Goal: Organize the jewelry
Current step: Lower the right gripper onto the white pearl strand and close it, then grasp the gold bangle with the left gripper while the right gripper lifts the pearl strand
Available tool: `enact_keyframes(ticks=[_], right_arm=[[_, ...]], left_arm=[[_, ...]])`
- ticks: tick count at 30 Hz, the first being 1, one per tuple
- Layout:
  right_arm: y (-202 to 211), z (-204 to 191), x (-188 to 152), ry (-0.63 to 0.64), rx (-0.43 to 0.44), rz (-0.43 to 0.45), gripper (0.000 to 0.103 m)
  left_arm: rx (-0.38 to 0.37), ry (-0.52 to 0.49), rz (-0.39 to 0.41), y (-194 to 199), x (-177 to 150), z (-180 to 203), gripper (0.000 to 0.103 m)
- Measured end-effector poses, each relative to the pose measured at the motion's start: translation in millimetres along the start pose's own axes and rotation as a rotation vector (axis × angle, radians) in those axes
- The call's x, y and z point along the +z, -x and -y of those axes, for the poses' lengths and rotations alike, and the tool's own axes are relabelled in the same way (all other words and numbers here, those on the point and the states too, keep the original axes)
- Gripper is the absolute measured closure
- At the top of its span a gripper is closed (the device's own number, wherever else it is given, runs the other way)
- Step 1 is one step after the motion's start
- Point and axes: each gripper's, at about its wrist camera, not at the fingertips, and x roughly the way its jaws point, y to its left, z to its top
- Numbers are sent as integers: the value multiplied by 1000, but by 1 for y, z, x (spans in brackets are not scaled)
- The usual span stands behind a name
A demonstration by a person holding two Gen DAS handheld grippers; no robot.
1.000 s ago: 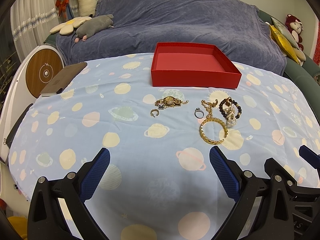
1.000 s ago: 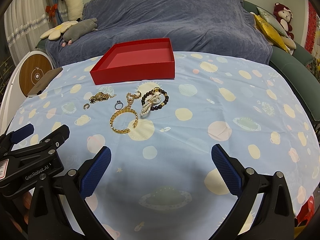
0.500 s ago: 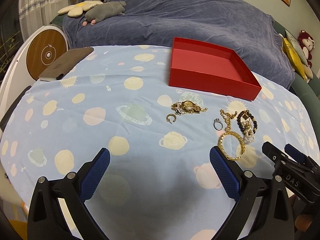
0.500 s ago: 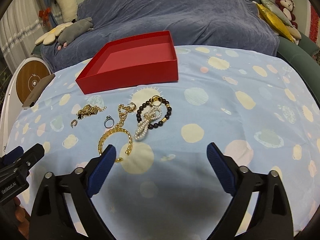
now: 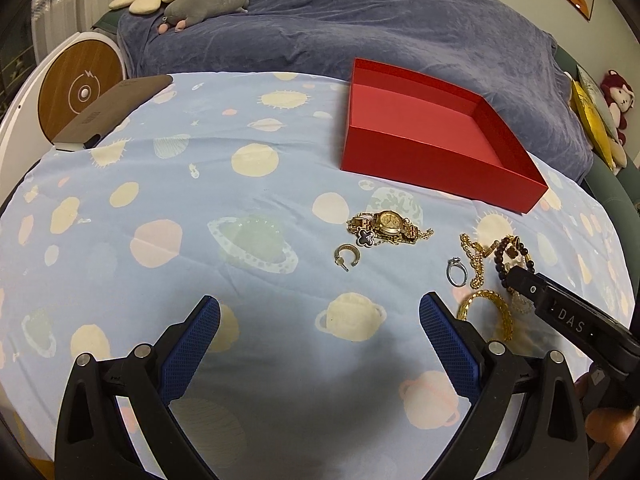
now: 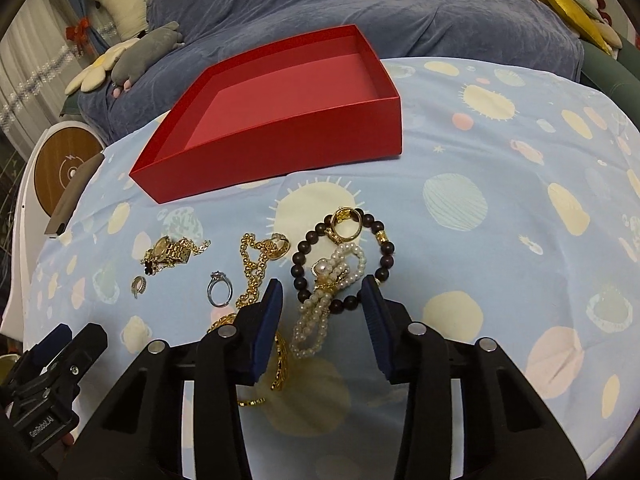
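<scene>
An empty red box stands at the back of the table. In front of it lie a gold watch, a hoop earring, a silver ring, a gold chain, a gold bangle, a dark bead bracelet and a pearl bracelet. My right gripper is open, its fingers either side of the pearl bracelet. My left gripper is open and empty, short of the earring.
A brown tablet-like slab lies at the table's far left edge. A blue-covered sofa with soft toys stands behind the table. A round white and wood device is at the left.
My right gripper moved forward and down over the bracelets and its fingers narrowed. My left gripper moved forward toward the watch and earring.
</scene>
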Motion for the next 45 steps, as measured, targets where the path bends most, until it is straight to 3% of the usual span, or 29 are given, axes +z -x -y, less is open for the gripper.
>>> enact_keyframes(ticks=[5, 20, 29, 36, 39, 43, 45], right_arm=[[-1, 1, -1, 17, -11, -3, 89], [52, 16, -4, 0, 42, 84, 91], [63, 40, -9, -51, 33, 87, 91], [63, 51, -13, -65, 28, 74, 91], [60, 51, -15, -63, 33, 60, 91], [58, 49, -17, -54, 37, 52, 91], [58, 48, -17, -56, 38, 51, 91]], left_arm=[[19, -25, 7, -7, 3, 4, 6], [-45, -64, 4, -4, -3, 25, 8], [-150, -168, -20, -8, -17, 89, 12], [-115, -217, -51, -30, -24, 116, 12], [-101, -221, -43, -35, -24, 116, 23], [-118, -246, -34, -33, -24, 119, 49], [-125, -249, -36, -32, -24, 120, 49]])
